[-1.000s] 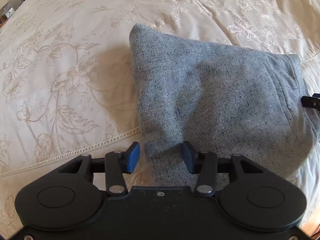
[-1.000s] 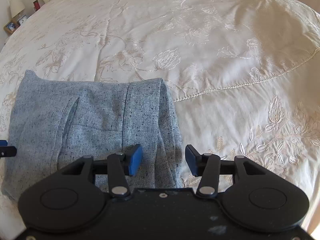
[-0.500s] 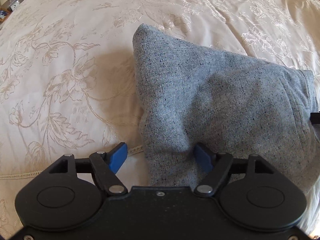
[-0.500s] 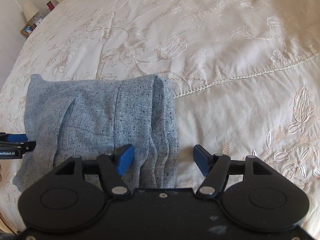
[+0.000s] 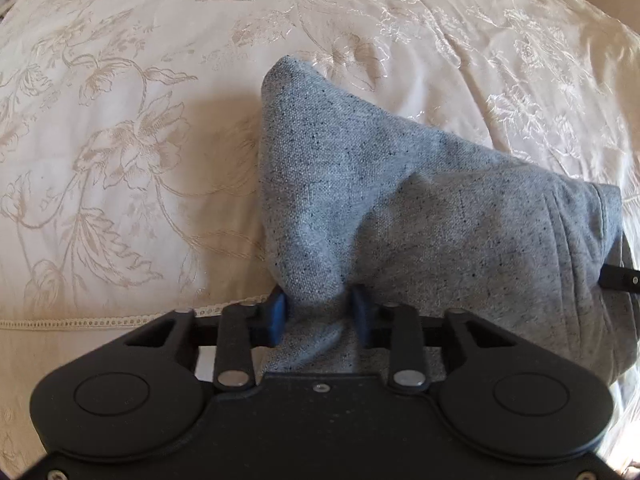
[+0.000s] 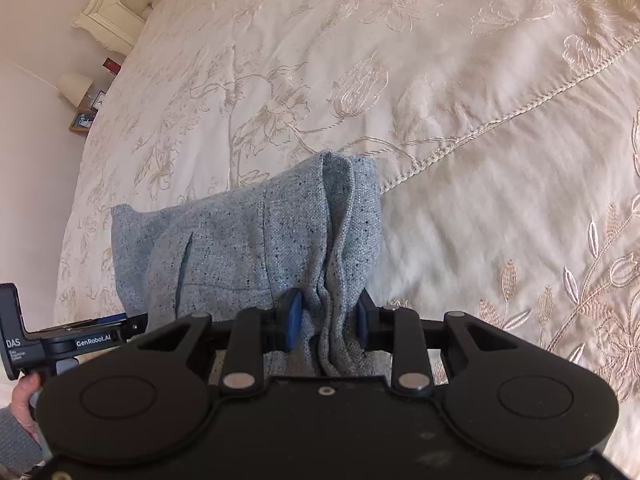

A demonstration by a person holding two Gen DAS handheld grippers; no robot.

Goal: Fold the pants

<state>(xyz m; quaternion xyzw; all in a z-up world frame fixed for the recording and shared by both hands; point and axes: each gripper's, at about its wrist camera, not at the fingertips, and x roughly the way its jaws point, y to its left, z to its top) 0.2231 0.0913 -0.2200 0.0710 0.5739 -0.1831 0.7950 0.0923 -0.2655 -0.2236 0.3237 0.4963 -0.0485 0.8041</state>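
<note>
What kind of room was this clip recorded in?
A bedroom, most likely. The grey pants lie on a bed under a cream embroidered bedspread, with a tufted headboard at its far end and a small lamp on a nightstand beside it.

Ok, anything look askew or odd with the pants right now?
Nothing damaged. The pants are bunched rather than flat: cloth is pinched between the left gripper fingers and the right gripper fingers, tenting up off the bedspread.

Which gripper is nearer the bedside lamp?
Left. In the right wrist view, the lamp stands far left past the bed; the left gripper holds the pants on that side, the right gripper farther right.
</note>
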